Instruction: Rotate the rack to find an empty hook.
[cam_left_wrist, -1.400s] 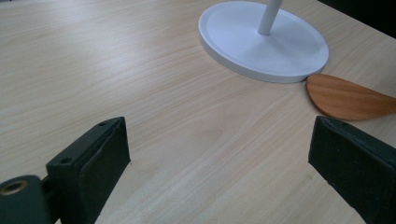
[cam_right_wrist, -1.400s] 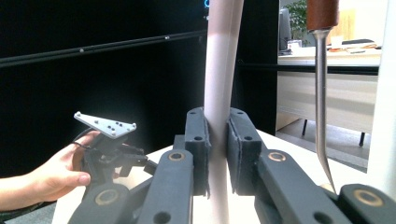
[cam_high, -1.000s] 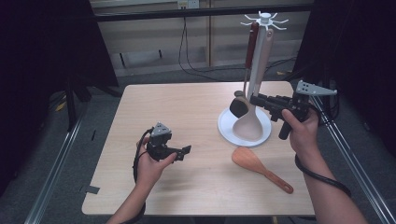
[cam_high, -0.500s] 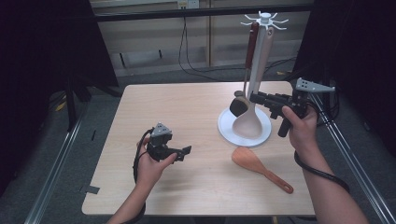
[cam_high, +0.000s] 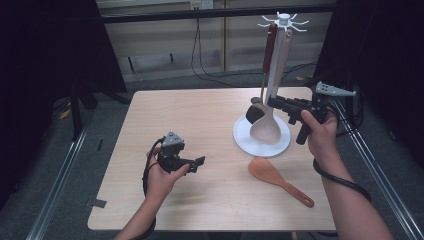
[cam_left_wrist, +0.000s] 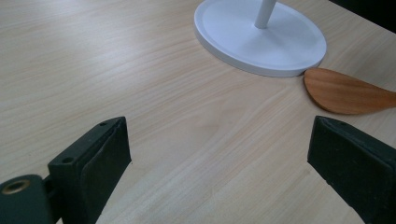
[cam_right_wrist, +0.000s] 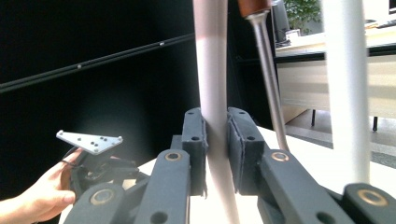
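Pale beige plastic is sitting between the jaws of the right gripper (cam_right_wrist: 215, 149), which are pinching the handle of a large spoon (cam_high: 267, 127) that is hanging from the white rack (cam_high: 284, 20), its bowl resting low over the rack's round base (cam_high: 240, 141). The step looks like hooking or unhooking that spoon, so lifting straight up along the pole, with the grip square on the handle, is likely the cleanest way; tilting risks knocking the dark ladle (cam_high: 256, 111) hanging just beside it. The left gripper (cam_high: 196, 164) is hovering with jaws wide and nothing in them, above bare table (cam_high: 190, 115). A wooden spatula (cam_high: 280, 180) is lying near the base, toward the near right edge, while open room is spreading across the left half.
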